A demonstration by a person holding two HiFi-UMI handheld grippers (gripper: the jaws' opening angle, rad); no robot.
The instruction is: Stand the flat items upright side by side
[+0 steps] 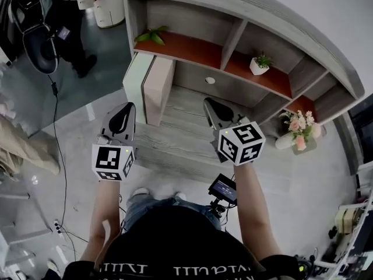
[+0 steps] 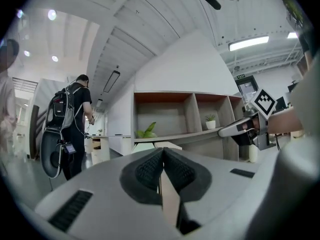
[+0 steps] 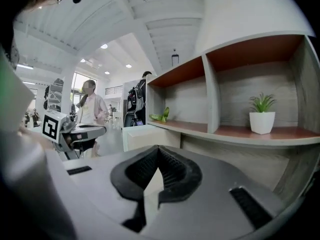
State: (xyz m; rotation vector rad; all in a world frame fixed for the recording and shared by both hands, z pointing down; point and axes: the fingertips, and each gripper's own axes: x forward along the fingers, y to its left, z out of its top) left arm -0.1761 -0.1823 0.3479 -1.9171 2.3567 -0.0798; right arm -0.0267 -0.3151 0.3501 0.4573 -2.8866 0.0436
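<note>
Grey shelf unit (image 1: 192, 51), leaves (image 1: 151, 36) in left cubby, potted plant (image 1: 260, 64) in next, left tongs (image 2: 163, 150) and right tongs (image 3: 158, 149) together, empty.

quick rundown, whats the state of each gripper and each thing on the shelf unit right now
left gripper: shut, empty
right gripper: shut, empty
green flat item: upright on the lower ledge
pink flat item: upright, close beside the green one
potted plant: upright on the red shelf
</note>
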